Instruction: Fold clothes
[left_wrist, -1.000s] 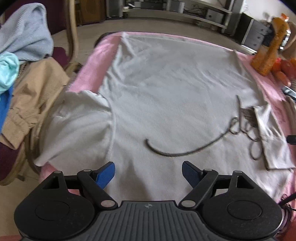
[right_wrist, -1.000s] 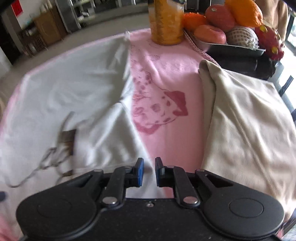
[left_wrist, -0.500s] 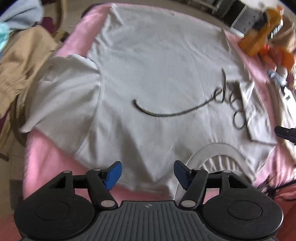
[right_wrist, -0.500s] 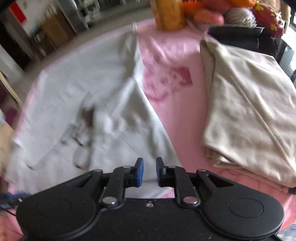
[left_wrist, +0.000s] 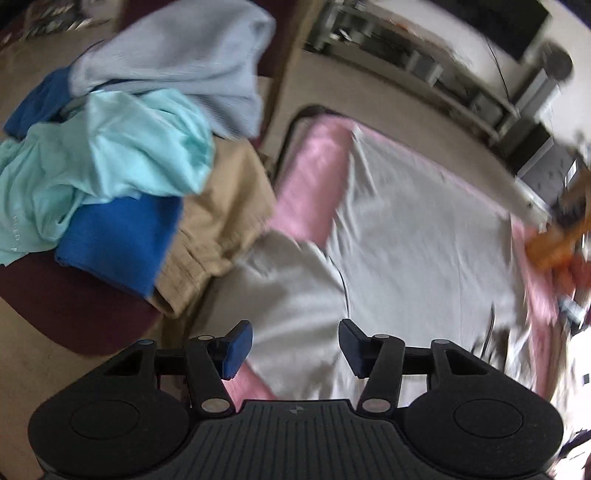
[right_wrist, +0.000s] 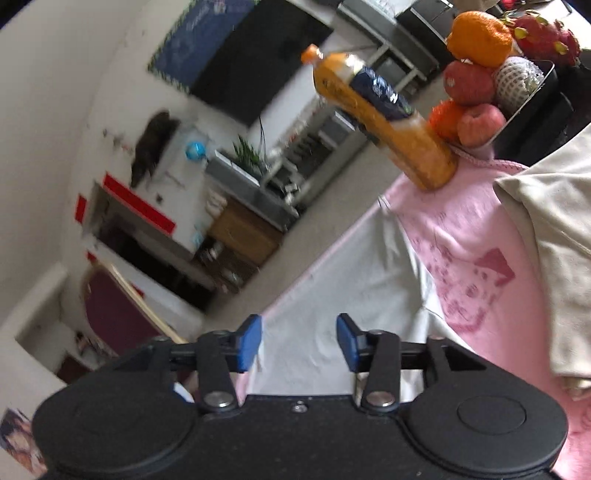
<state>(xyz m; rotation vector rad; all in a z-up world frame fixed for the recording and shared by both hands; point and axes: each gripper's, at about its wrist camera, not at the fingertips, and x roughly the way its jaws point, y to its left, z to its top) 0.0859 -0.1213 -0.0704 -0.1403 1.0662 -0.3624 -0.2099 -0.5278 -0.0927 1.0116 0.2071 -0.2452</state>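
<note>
Shirt (left_wrist: 417, 236) lies flat across the pink-covered table (left_wrist: 306, 173), sleeve at its left edge, spread ready for folding. Left gripper (left_wrist: 291, 345): jaws have just been closing, nothing between them. Right gripper (right_wrist: 299, 341): jaws have just been opening, empty, over the shirt's right edge.

Left wrist view motion-blurred throughout; white shirt (left_wrist: 406, 236) smeared, its near hem hidden behind the left gripper (left_wrist: 293, 349) body and its right side lost in blur at the frame edge; orange bottle (left_wrist: 554, 240) there only a streak; clothes pile (left_wrist: 110, 177) cut off at left; right wrist view: beige folded garment (right_wrist: 554, 258) cut by the right edge; fruit tray (right_wrist: 517, 107) partly cropped at top.
</note>
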